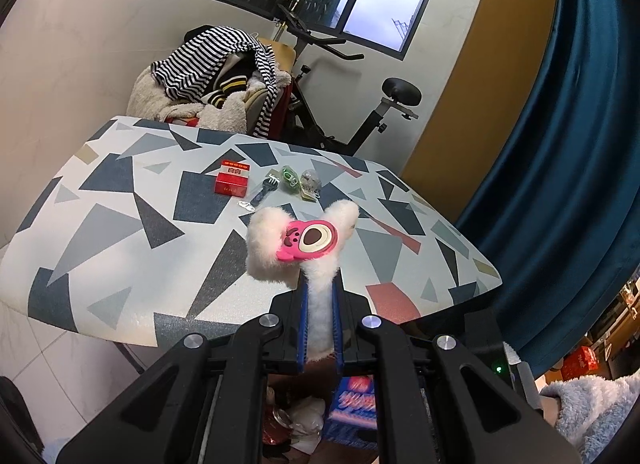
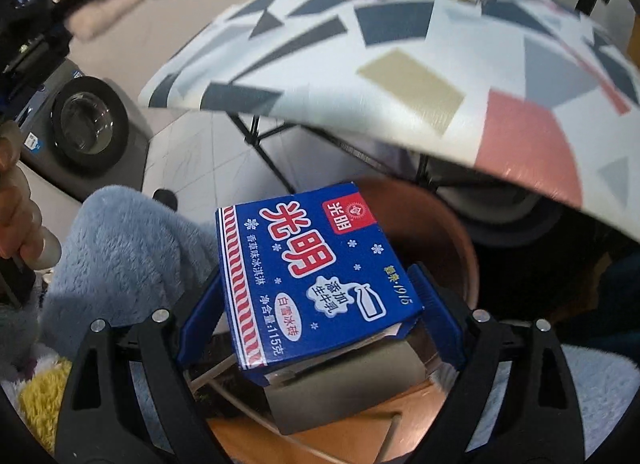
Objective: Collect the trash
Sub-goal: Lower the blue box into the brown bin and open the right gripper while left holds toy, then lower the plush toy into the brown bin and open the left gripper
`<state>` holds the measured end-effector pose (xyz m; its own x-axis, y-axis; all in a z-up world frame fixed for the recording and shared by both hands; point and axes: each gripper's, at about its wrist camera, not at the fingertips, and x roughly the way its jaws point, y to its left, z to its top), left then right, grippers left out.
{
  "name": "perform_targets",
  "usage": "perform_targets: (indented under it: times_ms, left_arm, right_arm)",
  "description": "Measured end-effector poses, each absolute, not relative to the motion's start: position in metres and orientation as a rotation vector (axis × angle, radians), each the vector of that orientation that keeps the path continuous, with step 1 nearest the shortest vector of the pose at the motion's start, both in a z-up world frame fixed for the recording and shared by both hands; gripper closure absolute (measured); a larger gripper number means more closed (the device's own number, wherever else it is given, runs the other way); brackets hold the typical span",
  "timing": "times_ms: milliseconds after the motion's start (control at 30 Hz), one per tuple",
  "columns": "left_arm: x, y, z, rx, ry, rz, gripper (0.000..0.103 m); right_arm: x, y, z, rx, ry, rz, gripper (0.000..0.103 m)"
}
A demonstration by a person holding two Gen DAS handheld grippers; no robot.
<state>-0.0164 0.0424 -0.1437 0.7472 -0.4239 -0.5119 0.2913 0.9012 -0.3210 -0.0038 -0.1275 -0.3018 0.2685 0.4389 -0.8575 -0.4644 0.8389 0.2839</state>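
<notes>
Left wrist view: the left gripper point(image 1: 319, 312) is clenched on a fluffy white bear-face trinket point(image 1: 304, 242), raised over the table's point(image 1: 132, 264) near edge; right wrist view: the right gripper point(image 2: 320, 320) grasps the blue ice-cream carton point(image 2: 312, 272), long axis along the fingers, directly above the brown bin point(image 2: 440, 232) below the table edge; the right hand is nearer.

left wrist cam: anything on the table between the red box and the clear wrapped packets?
Yes, in the left wrist view: a dark fork-like utensil lies between the red box and the packets.
</notes>
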Motion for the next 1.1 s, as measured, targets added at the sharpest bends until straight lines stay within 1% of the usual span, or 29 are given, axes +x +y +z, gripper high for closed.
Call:
perform_targets:
  times_ms: [67,133,200,367,567,667,700,1100]
  left_arm:
    - [-0.016,0.043,-0.146,-0.238,0.616,-0.396,0.093]
    - [-0.016,0.042,-0.147,-0.241,0.619,-0.398,0.093]
    - [-0.017,0.041,-0.149,-0.240,0.622,-0.403,0.093]
    - [-0.017,0.037,-0.151,-0.231,0.627,-0.413,0.093]
    - [-0.015,0.030,-0.155,-0.224,0.641,-0.426,0.093]
    - [-0.014,0.023,-0.157,-0.212,0.651,-0.436,0.093]
    - [-0.013,0.023,-0.158,-0.210,0.653,-0.439,0.093]
    - [0.000,-0.005,-0.175,-0.157,0.732,-0.474,0.093]
  right_arm:
    - [-0.004,-0.127,-0.303,-0.031,1.145,0.605,0.008]
    - [-0.005,-0.129,-0.300,-0.016,1.140,0.610,0.006]
    - [-0.003,-0.135,-0.294,0.005,1.118,0.588,0.006]
    - [-0.002,-0.157,-0.269,0.018,0.993,0.480,0.006]
    - [-0.014,-0.186,-0.213,-0.002,0.735,0.339,0.006]
    - [-0.010,-0.202,-0.198,-0.017,0.680,0.327,0.006]
    - [-0.017,-0.204,-0.186,-0.035,0.626,0.323,0.006]
    - [-0.013,-0.218,-0.135,-0.114,0.547,0.315,0.006]
